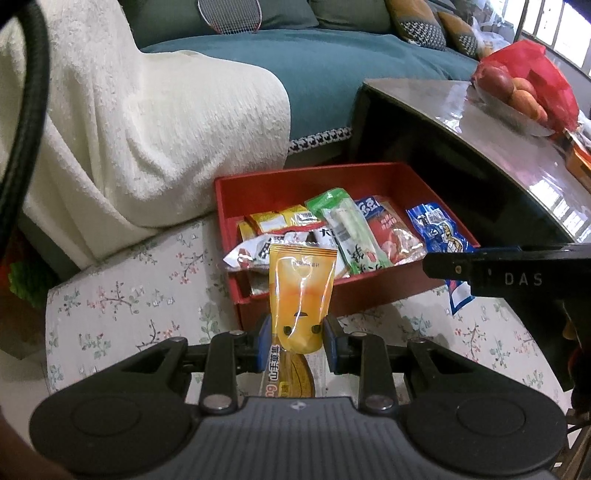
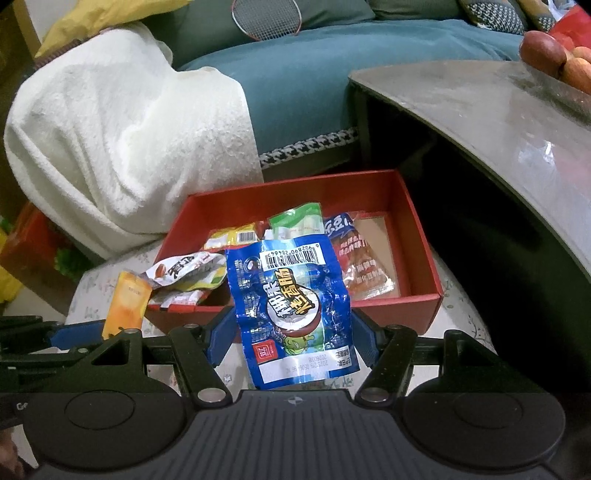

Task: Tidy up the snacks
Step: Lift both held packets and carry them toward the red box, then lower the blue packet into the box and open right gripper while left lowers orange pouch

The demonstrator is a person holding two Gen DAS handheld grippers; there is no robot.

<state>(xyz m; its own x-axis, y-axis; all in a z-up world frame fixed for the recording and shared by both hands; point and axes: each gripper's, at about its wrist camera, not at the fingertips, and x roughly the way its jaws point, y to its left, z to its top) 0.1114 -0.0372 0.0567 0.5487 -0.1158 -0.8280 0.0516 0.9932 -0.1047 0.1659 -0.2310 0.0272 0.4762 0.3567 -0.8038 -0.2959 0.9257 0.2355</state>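
Observation:
A red open box (image 1: 314, 184) sits on a floral-covered seat (image 1: 147, 302) and holds several snack packets (image 1: 343, 229). My left gripper (image 1: 297, 339) is shut on an orange-yellow packet (image 1: 301, 295), upright just before the box's near wall. My right gripper (image 2: 291, 336) grips a blue sausage packet (image 2: 291, 302) by its side edges above the box's front edge. In the left wrist view that blue packet (image 1: 439, 229) hangs over the box's right side behind a black finger (image 1: 454, 267). The orange-yellow packet (image 2: 127, 306) shows left of the box (image 2: 295, 192) in the right wrist view.
A sofa with a teal cover (image 1: 332, 66) and a white blanket (image 1: 147, 129) stands behind the box. A dark coffee table (image 1: 480, 122) with a glossy top overhangs at the right and carries a bowl of fruit (image 1: 517, 96). A racket (image 1: 229, 14) lies on the sofa.

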